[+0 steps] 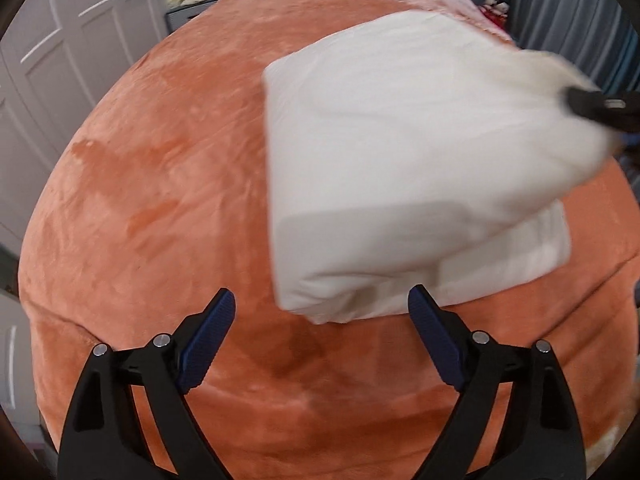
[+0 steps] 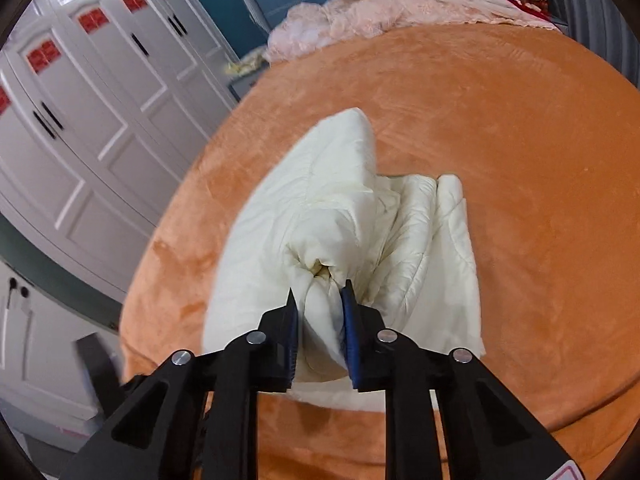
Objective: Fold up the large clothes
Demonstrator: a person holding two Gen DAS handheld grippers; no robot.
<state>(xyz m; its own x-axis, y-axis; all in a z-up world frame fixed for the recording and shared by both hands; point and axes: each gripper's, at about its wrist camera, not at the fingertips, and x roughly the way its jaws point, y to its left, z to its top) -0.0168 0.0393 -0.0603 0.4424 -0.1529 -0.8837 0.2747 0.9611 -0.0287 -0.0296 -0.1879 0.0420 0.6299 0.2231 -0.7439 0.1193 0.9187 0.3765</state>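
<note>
Lying folded on the orange blanket (image 1: 160, 200), the cream garment (image 1: 400, 160) sat ahead and right of the left gripper (image 1: 322, 300), whose jaws stood wide apart and empty. The right gripper (image 2: 318, 300) was nearer, clamped on a bunched corner, lifting it, the bundle's long axis running away from its jaws. Motion blur hid the raised edge's layers.

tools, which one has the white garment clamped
The right tool, shut on a bunched fold of the white garment; the left tool stands open, holding nothing.
</note>
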